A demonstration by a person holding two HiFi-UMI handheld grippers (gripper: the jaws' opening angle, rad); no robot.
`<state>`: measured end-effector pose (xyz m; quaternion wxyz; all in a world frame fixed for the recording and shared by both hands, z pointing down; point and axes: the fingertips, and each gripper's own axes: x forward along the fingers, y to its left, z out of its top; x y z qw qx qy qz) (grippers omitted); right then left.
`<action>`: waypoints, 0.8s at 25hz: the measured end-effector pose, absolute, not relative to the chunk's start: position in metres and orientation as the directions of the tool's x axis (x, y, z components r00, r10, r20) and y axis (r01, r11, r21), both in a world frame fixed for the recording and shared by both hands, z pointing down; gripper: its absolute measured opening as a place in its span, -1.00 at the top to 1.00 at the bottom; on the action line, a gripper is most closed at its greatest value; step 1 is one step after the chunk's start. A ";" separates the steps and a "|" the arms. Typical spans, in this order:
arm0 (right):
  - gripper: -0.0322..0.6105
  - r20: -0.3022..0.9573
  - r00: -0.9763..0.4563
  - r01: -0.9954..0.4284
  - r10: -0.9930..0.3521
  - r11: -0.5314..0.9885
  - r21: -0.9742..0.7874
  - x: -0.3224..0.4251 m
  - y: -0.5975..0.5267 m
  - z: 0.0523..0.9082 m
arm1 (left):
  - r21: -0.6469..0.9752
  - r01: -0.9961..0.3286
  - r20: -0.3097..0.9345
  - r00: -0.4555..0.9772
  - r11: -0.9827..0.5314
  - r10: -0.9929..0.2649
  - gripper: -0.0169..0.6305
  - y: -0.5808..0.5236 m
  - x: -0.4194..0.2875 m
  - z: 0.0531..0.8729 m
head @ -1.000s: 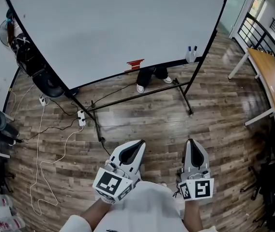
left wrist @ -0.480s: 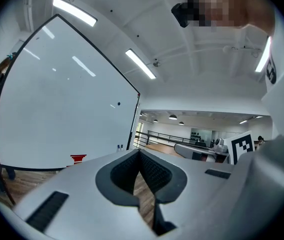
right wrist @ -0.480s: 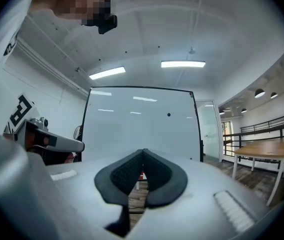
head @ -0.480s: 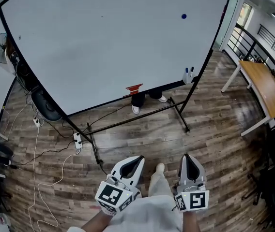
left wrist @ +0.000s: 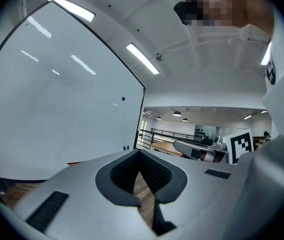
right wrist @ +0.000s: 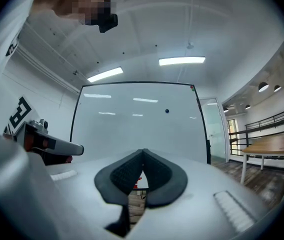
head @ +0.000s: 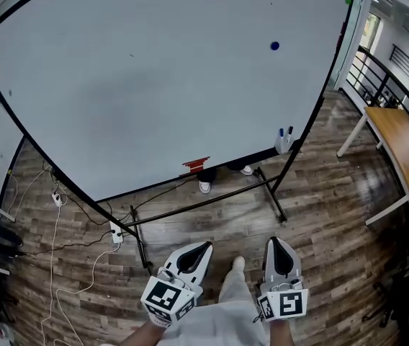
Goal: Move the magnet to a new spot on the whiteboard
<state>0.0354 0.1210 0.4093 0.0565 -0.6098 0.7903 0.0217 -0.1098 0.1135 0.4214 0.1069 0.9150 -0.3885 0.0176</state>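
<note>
Whiteboard (head: pixel 154 85) looms larger than a second ago. Empty left gripper (head: pixel 201 247) and right gripper (head: pixel 274 241) are both pressed together (well short of board). Blue magnet (head: pixel 274 46) sits upper right on board; cup (head: pixel 284 146) at its lower right holds markers (head: pixel 286 131).

No word or number can be read with certainty. The left marker cube (head: pixel 165 295) on the left hand-held gripper (head: pixel 204 246) and the right marker cube (head: pixel 286 304) on the right hand-held gripper (head: pixel 273 241) carry black-and-white square patterns, which are codes and not letters. A dark print on the white clothing (left wrist: pixel 270 73), at the edge of the left gripper view, is cut off and too distorted to read.
</note>
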 end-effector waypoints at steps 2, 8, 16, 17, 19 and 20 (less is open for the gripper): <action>0.90 -0.117 -0.265 -0.962 -0.957 0.271 -0.031 0.049 0.094 0.406 | 0.180 -0.725 0.124 0.688 -0.665 -0.715 0.95 0.086 -0.096 0.418; 0.90 -0.127 -0.323 -0.945 -0.938 0.327 -0.012 0.097 0.004 0.390 | 0.148 -0.724 0.140 0.690 -0.674 -0.711 0.95 0.003 -0.034 0.401; 0.90 -0.150 -0.375 -0.924 -0.915 0.382 -0.023 0.139 -0.080 0.378 | 0.128 -0.745 0.146 0.667 -0.655 -0.731 0.95 -0.081 0.025 0.389; 0.90 -0.150 -0.378 -0.922 -0.913 0.387 -0.030 0.140 -0.086 0.379 | 0.124 -0.749 0.152 0.663 -0.651 -0.733 0.95 -0.087 0.027 0.391; 0.90 -0.157 -0.382 -0.919 -0.911 0.392 -0.038 0.144 -0.097 0.377 | 0.121 -0.757 0.159 0.654 -0.643 -0.740 0.95 -0.098 0.028 0.393; 0.90 -0.163 -0.381 -0.919 -0.910 0.392 -0.040 0.147 -0.103 0.375 | 0.120 -0.761 0.159 0.649 -0.638 -0.744 0.95 -0.104 0.030 0.393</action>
